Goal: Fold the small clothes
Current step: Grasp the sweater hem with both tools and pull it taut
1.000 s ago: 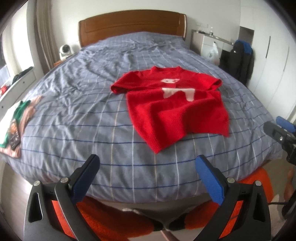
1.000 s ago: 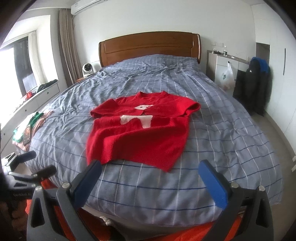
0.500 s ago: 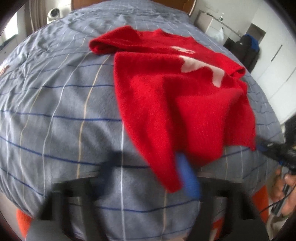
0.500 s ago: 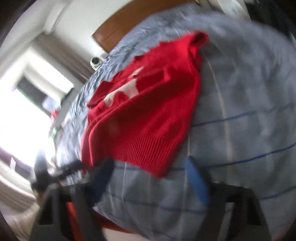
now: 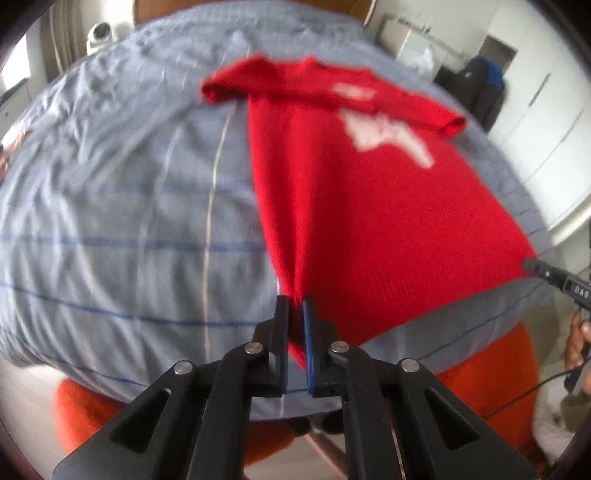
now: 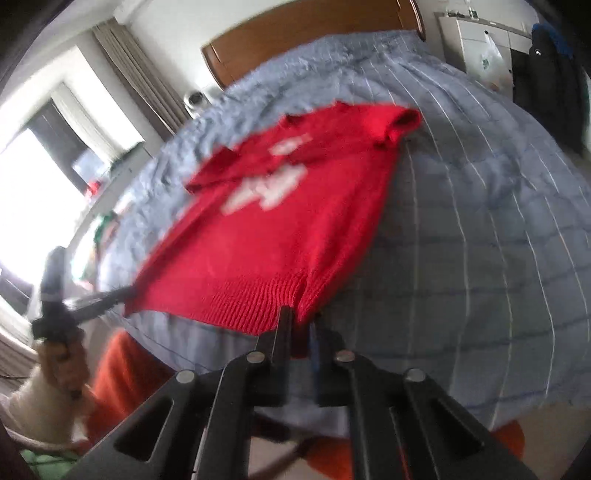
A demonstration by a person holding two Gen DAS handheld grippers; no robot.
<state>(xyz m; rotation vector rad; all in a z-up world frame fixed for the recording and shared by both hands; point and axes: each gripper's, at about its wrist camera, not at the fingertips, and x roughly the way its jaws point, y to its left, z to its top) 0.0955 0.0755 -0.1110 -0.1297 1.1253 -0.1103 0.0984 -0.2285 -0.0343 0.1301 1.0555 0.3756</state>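
A red knit sweater (image 5: pixel 369 221) with a white motif lies flat on the blue checked bed (image 5: pixel 110 221), hem towards me. In the left wrist view my left gripper (image 5: pixel 295 308) is shut on the hem's left corner, and the knit bunches between its pads. The right wrist view shows the same sweater (image 6: pixel 266 236). There my right gripper (image 6: pixel 301 319) is closing on the ribbed hem at its right corner, with fabric pinched between the jaws. Each gripper also shows at the edge of the other view, the right gripper (image 5: pixel 554 280) and the left gripper (image 6: pixel 92 299), both at the hem.
The bed runs back to a wooden headboard (image 6: pixel 314 40). A black jacket (image 5: pixel 480 88) hangs by white cabinets on the right. A small white camera (image 5: pixel 99 33) sits at the back left. Folded clothes (image 6: pixel 103 229) lie near the left edge. Orange-clad legs (image 5: pixel 487 365) press against the bed's front.
Both grippers dropped from wide open above the bed's foot down to the sweater's hem. Each closed on a hem corner, the left one first.
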